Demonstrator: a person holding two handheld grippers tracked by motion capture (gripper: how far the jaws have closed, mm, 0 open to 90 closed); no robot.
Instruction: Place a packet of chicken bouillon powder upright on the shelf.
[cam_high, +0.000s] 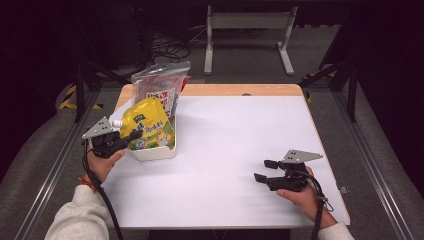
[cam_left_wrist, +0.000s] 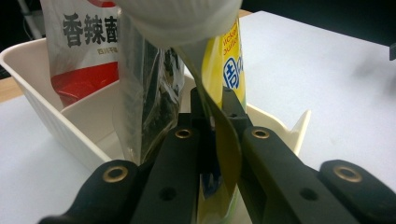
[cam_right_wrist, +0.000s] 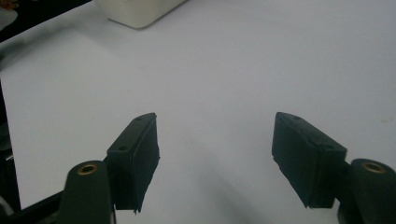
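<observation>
Left gripper (cam_left_wrist: 215, 140) clamped on yellow spouted pouch (cam_high: 148, 125) over white tray (cam_high: 155, 152); right gripper (cam_high: 264, 170) wide, empty.

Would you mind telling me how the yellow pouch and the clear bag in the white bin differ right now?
The yellow pouch is opaque with a white cap; the clear bag is see-through, showing dark contents and a red-and-white label. The pouch sits at the front of the white bin; the bag stands behind it and rises taller. The left gripper is shut on the pouch's edge; nothing grips the bag. Both stand roughly upright in the bin.
</observation>
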